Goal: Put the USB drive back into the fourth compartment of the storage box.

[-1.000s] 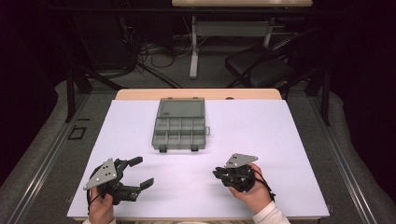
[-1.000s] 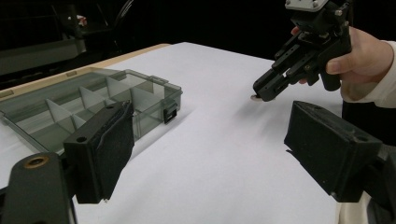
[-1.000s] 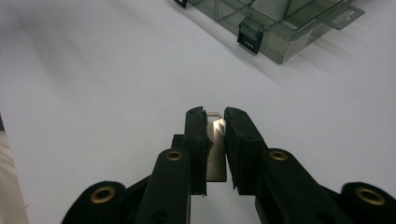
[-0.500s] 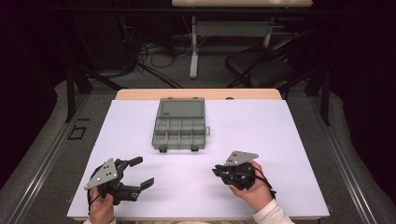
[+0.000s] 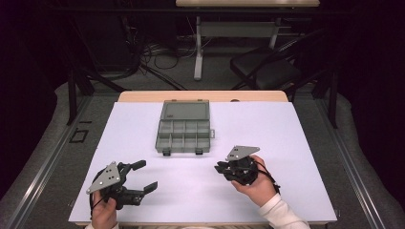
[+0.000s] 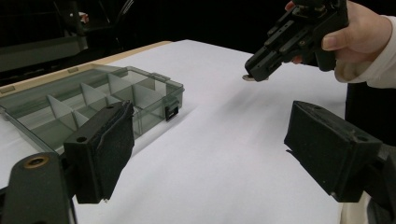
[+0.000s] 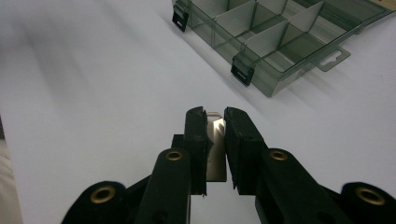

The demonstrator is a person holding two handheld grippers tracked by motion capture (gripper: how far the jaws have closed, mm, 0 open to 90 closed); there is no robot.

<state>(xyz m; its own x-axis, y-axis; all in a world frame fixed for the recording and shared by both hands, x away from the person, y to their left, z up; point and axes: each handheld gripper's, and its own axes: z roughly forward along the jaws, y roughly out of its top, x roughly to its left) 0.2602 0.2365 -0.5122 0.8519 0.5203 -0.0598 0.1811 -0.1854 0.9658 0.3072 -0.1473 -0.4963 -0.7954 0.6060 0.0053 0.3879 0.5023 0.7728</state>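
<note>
A: White sheet [image 5: 296, 143] covers the wooden table [image 5: 143, 96], whose back edge shows.

B: Behind the table: floor cables [image 5: 157, 52], a dark chair [image 5: 267, 71], a second table's white leg [image 5: 198, 52].

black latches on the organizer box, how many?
2. Both sit on the front wall of the organizer box facing the person: the left latch and the right latch. None looks hidden.
</note>
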